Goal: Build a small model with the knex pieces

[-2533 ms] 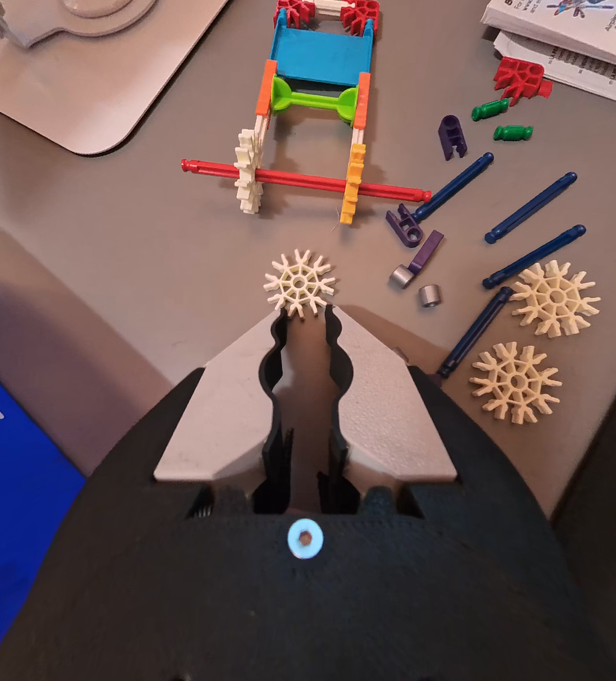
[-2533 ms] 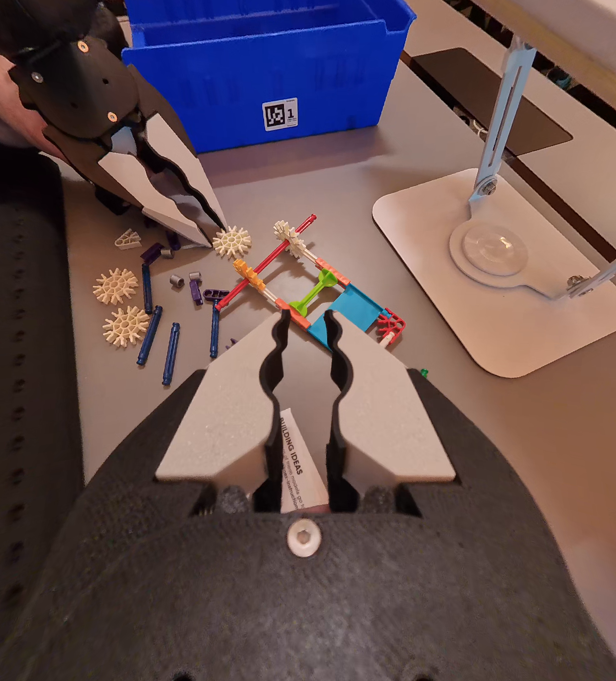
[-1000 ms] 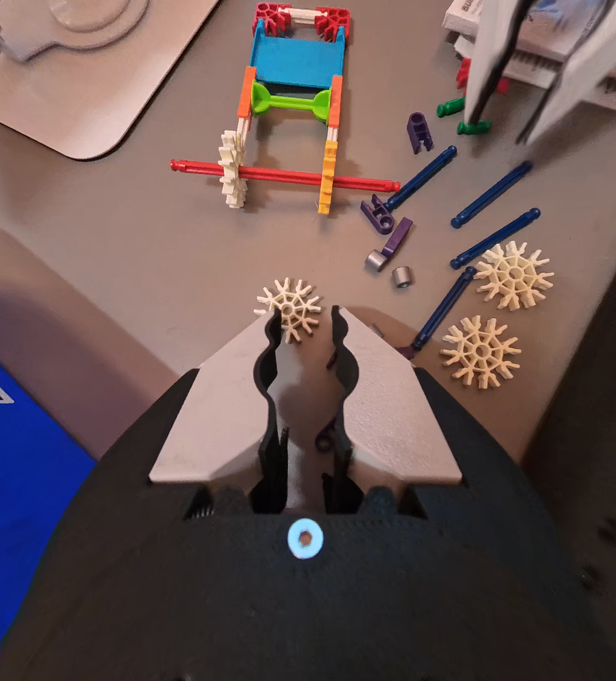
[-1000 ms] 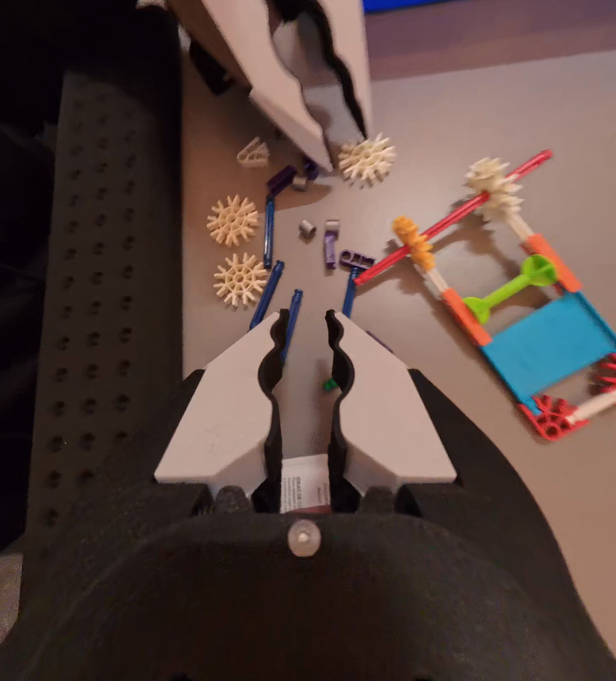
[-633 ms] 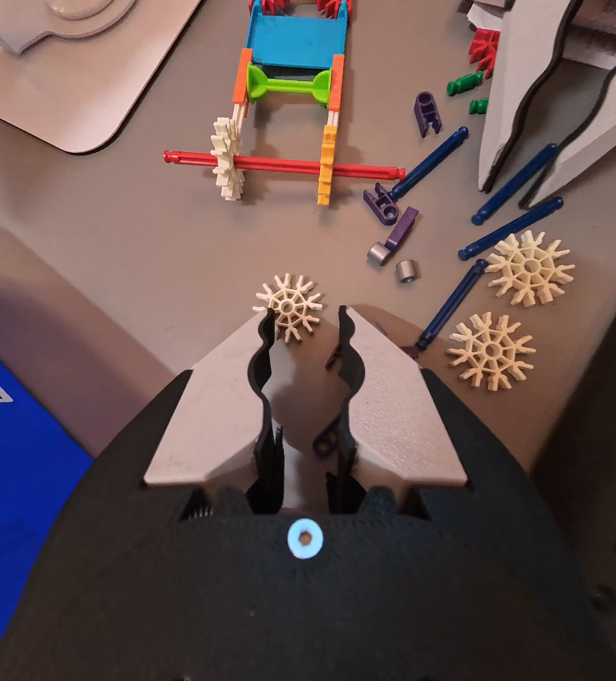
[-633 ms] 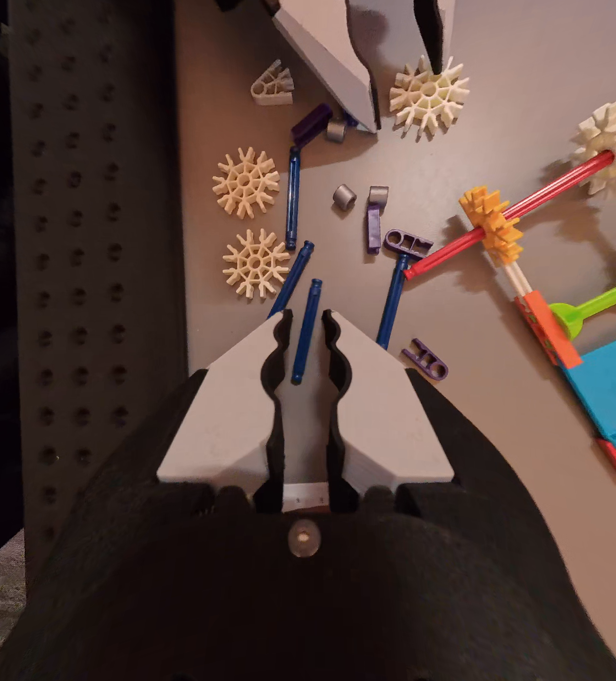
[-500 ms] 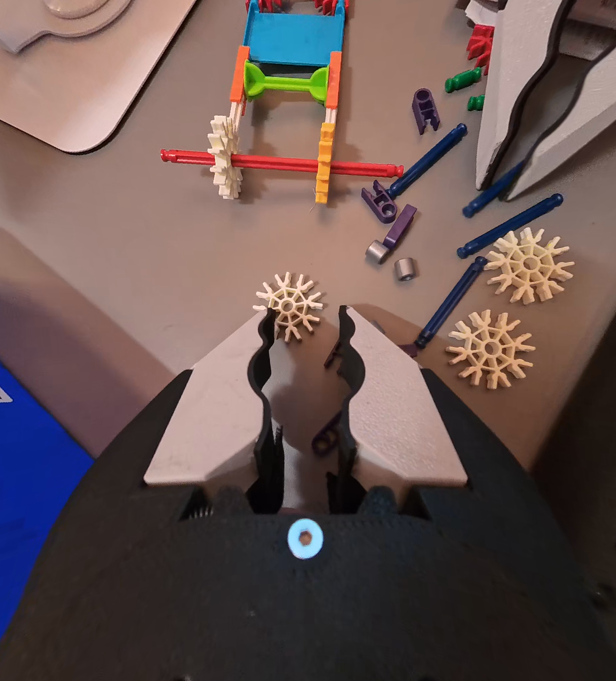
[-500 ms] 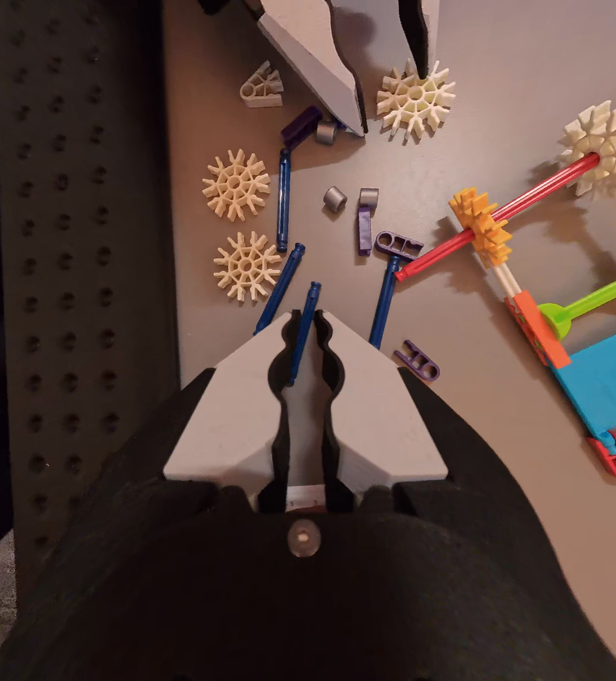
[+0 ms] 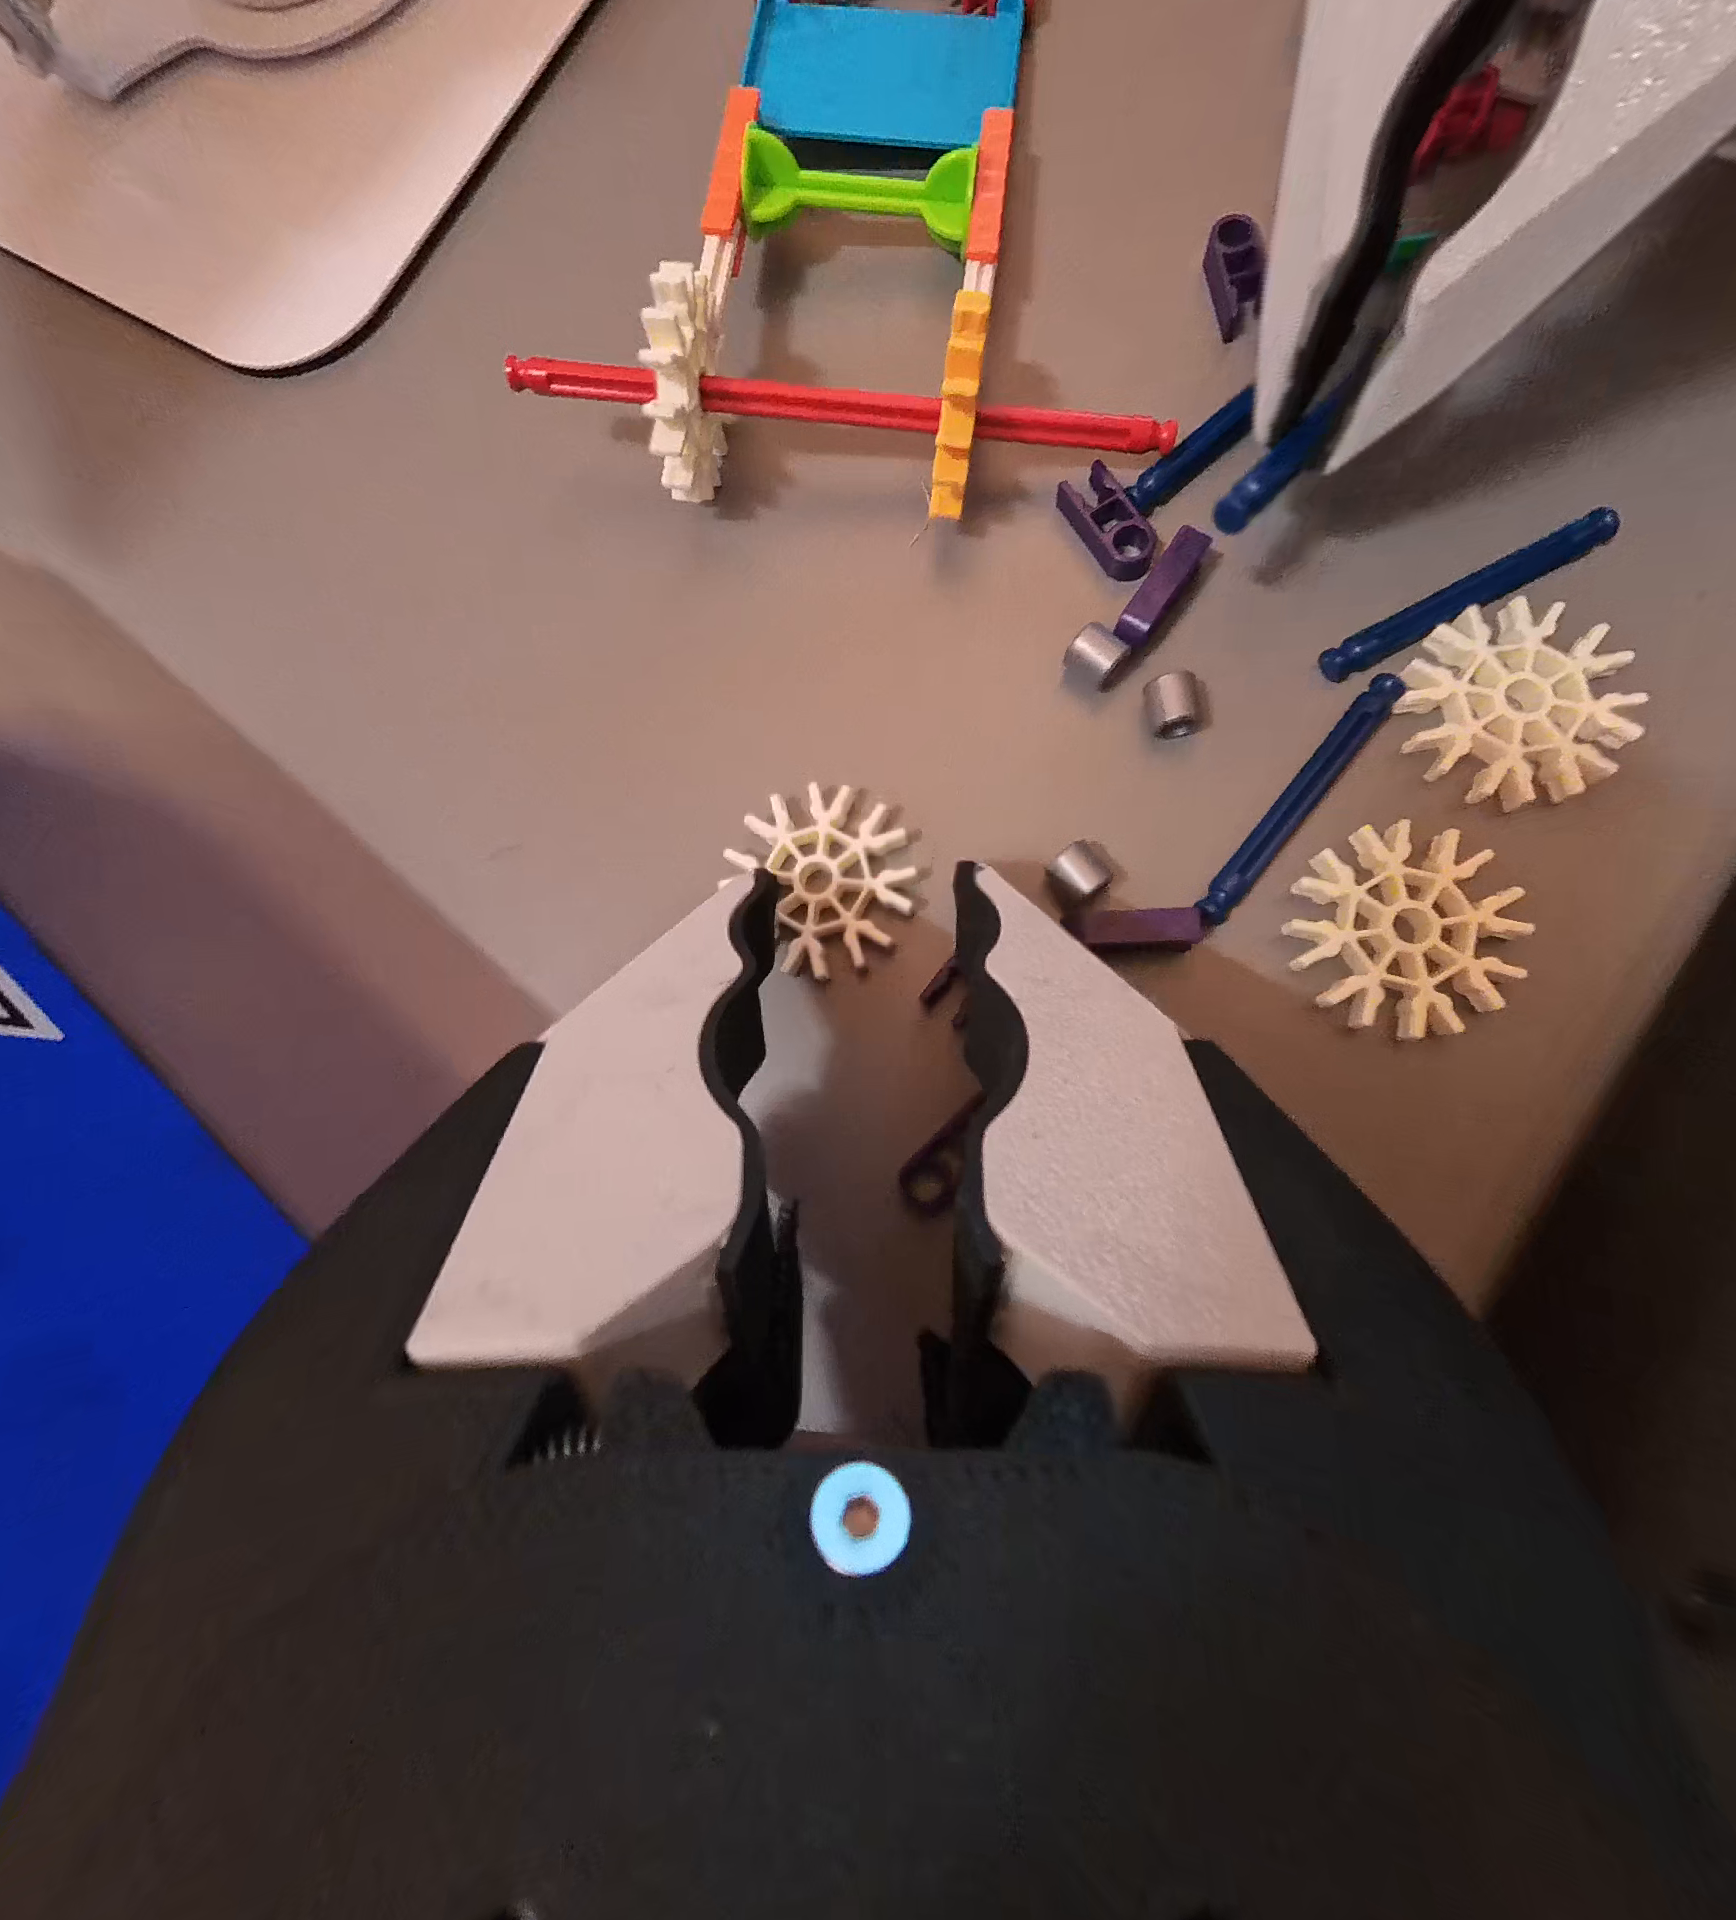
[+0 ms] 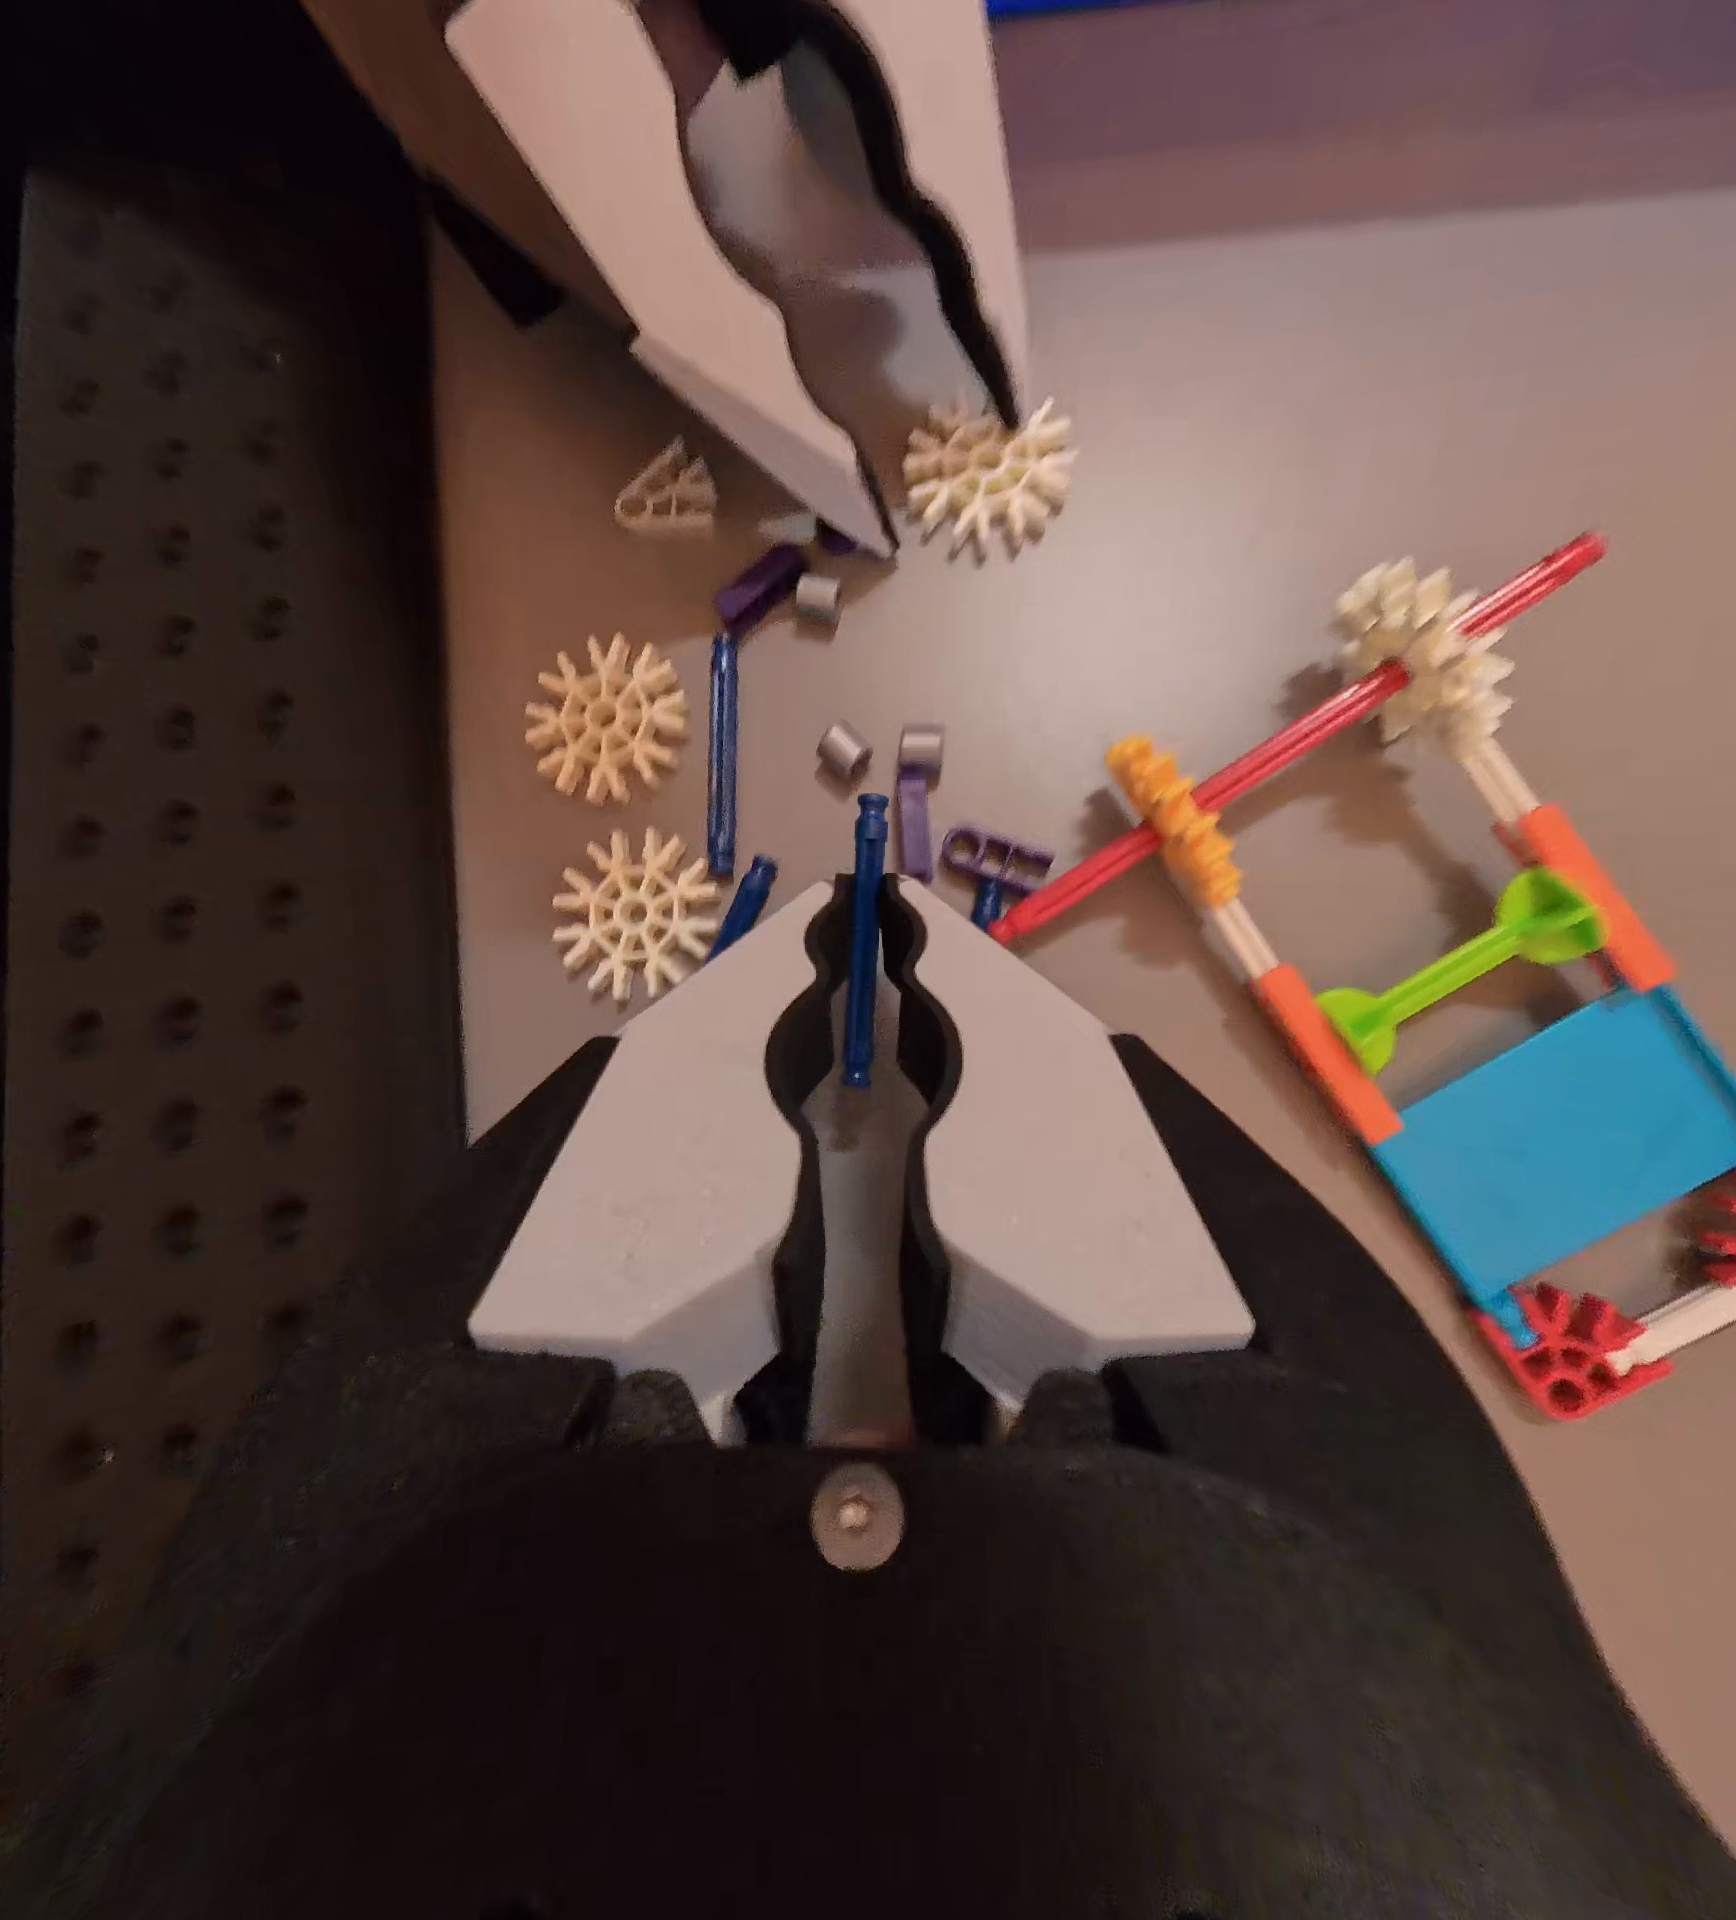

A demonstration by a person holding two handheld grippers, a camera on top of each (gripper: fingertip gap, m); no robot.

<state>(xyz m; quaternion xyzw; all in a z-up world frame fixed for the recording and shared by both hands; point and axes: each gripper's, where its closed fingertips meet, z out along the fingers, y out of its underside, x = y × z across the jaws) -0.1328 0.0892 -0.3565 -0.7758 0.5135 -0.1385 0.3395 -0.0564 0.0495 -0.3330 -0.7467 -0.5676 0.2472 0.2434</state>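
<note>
On the grey table, the right gripper pinches a blue rod lengthwise between its tips, while the left gripper stands parted around a cream snowflake wheel, one tip touching it.

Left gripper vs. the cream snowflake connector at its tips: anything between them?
Nothing visible. The left gripper is open, and the cream snowflake connector lies flat on the table right at its fingers, partly behind the left one. A purple clip lies nearer, under the right finger, off that line.

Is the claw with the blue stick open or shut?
Shut. The right gripper has its jaws pinched on the blue stick, with no gap beside it at the tips.
</note>
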